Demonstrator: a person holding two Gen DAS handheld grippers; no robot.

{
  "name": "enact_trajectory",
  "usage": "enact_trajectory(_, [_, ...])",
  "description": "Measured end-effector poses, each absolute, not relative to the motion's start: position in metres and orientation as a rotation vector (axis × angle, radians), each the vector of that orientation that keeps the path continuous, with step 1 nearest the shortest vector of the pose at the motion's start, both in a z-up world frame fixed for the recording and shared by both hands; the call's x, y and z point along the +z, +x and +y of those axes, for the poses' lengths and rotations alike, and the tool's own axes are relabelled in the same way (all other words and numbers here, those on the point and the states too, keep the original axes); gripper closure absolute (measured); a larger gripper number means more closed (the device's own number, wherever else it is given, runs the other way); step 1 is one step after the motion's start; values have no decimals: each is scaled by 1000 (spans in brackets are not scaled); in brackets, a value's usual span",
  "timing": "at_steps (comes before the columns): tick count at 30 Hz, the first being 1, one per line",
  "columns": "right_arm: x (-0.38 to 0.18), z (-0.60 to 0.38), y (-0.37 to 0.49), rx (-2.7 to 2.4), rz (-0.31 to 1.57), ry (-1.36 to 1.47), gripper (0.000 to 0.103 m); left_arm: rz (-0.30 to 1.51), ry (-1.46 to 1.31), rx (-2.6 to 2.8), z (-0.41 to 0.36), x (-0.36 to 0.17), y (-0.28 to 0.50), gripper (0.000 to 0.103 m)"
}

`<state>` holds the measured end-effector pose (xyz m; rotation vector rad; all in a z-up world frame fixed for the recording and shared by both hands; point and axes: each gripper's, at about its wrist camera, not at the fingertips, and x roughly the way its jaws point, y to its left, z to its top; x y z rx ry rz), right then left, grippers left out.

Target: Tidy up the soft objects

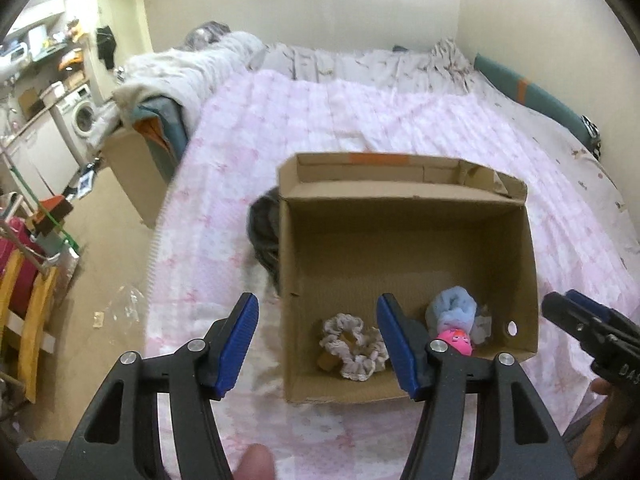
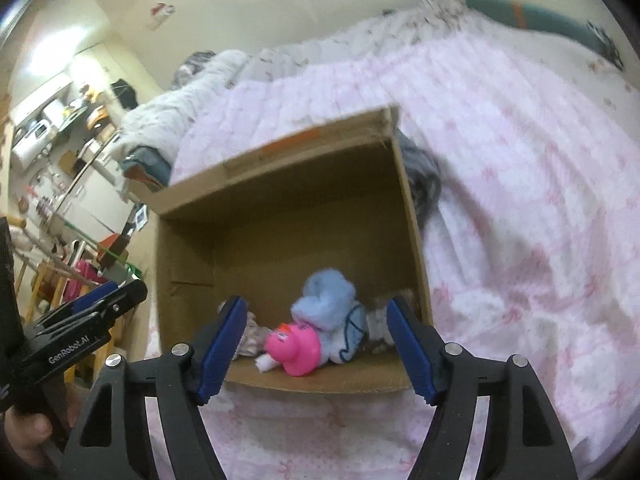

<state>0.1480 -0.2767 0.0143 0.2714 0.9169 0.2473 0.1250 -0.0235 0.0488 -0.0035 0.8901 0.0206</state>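
An open cardboard box (image 1: 404,240) sits on the pink bed cover (image 1: 280,120). Inside near its front wall lie a beige lace scrunchie (image 1: 354,346), a pink toy (image 1: 456,340) and a light blue fluffy item (image 1: 454,308). My left gripper (image 1: 316,344) is open and empty, hovering over the box's front left corner. My right gripper (image 2: 316,346) is open and empty, just above the box's front edge (image 2: 320,380), with the pink toy (image 2: 298,350) and blue fluffy item (image 2: 326,300) between its fingers' line of sight. A dark grey cloth (image 1: 264,236) lies against the box's left wall.
Crumpled white bedding (image 1: 192,68) and a teal bolster (image 1: 532,92) lie at the head and far side of the bed. The bed's left edge drops to a floor with a second cardboard box (image 1: 132,168), a washing machine (image 1: 82,114) and clutter.
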Motion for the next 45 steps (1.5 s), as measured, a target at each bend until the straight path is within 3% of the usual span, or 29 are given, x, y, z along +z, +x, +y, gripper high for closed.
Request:
enact_trajectory(4, [32, -272, 137, 237, 883, 250, 19, 857, -22, 46, -11, 62, 110, 26])
enact_trajectory(8, [49, -263, 120, 238, 821, 200, 15, 810, -19, 35, -3, 71, 89, 25])
enact_trajectory(10, [57, -259, 109, 247, 792, 184, 3, 795, -17, 29, 0, 75, 78, 21])
enact_trajectory(19, [61, -247, 75, 222, 731, 135, 0, 755, -60, -40, 7, 69, 32, 1])
enact_trajectory(33, [11, -243, 66, 152, 787, 104, 0, 767, -99, -46, 3, 35, 30, 1])
enact_trajectory(45, [10, -239, 65, 144, 779, 75, 0, 778, -83, -38, 0, 29, 29, 1])
